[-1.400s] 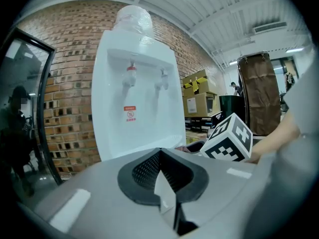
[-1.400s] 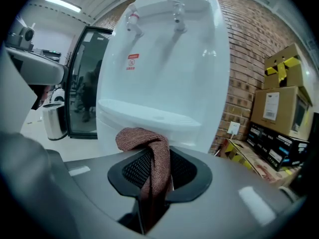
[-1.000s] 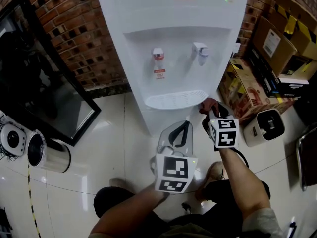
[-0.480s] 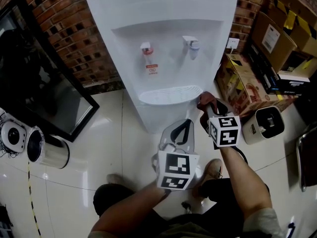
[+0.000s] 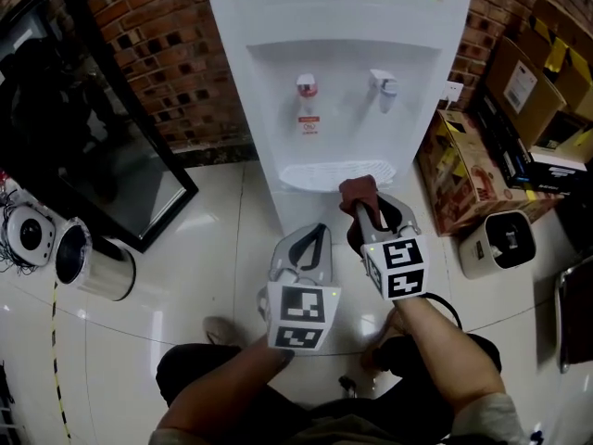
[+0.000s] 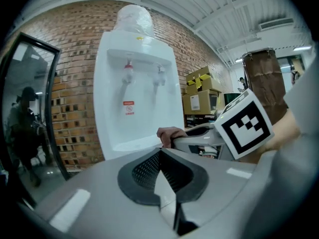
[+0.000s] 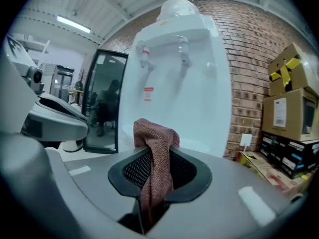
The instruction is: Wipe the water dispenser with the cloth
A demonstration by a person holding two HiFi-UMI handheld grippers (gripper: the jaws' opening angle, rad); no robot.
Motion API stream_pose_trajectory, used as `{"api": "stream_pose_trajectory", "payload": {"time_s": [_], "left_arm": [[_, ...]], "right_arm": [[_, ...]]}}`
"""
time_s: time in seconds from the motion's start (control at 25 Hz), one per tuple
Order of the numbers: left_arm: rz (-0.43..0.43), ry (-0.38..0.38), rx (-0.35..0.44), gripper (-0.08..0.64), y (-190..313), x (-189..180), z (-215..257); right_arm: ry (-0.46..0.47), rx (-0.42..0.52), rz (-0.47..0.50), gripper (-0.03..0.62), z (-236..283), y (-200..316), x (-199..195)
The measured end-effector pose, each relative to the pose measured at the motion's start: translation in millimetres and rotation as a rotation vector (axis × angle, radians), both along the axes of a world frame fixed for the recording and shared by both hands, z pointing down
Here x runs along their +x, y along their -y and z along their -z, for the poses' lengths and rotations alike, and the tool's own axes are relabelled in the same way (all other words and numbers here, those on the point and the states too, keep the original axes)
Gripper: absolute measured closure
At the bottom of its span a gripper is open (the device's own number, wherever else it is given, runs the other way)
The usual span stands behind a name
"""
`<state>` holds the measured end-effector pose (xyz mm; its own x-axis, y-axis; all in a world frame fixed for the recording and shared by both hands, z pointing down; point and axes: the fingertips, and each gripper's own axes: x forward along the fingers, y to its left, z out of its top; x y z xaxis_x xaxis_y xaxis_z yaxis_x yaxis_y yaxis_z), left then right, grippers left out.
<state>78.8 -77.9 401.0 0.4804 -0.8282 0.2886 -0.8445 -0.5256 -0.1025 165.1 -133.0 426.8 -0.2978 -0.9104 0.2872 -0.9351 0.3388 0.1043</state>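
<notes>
The white water dispenser (image 5: 338,72) stands against the brick wall, with a red tap (image 5: 307,86), a second tap (image 5: 383,83) and a drip tray (image 5: 334,174) below them. My right gripper (image 5: 366,216) is shut on a reddish-brown cloth (image 5: 358,194), held just in front of the tray's right end. The cloth (image 7: 155,153) hangs pinched between the jaws in the right gripper view, with the dispenser (image 7: 184,83) ahead. My left gripper (image 5: 313,235) is beside it on the left, lower down, shut with nothing in it (image 6: 158,158).
Cardboard boxes (image 5: 468,170) and a small white appliance (image 5: 505,239) crowd the floor right of the dispenser. A black-framed glass panel (image 5: 93,156) leans on the brick wall (image 5: 157,54) at the left, with a metal cylinder (image 5: 93,269) on the tiles.
My right gripper has carried the cloth left and forward, closer to the drip tray. The left gripper has shifted slightly left and down. Both stay shut.
</notes>
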Motion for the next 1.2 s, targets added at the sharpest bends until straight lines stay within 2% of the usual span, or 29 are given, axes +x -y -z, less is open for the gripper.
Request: {"api": "stream_pose_trajectory", "payload": {"time_s": [0.16, 0.32, 0.6, 0.76, 0.92, 1.2], "left_arm": [[0.097, -0.005, 0.002, 0.56, 4, -54, 4], [0.171, -0.025, 0.012, 0.56, 8, -96, 9], [0.232, -0.048, 0.005, 0.56, 15, -142, 11], [0.234, -0.081, -0.008, 0.56, 21, -148, 14], [0.206, -0.11, -0.009, 0.56, 26, -140, 20], [0.154, -0.065, -0.043, 0.56, 29, -118, 2]], "right_arm": [[-0.004, 0.007, 0.137, 0.494, -5, -7, -65], [-0.037, -0.046, 0.226, 0.494, -28, -9, -117], [-0.096, -0.145, 0.273, 0.492, -74, 3, -169], [-0.163, -0.181, 0.278, 0.492, -101, 15, -176], [-0.187, -0.204, 0.245, 0.492, -121, 26, -167], [-0.194, -0.226, 0.164, 0.492, -131, 35, -126]]}}
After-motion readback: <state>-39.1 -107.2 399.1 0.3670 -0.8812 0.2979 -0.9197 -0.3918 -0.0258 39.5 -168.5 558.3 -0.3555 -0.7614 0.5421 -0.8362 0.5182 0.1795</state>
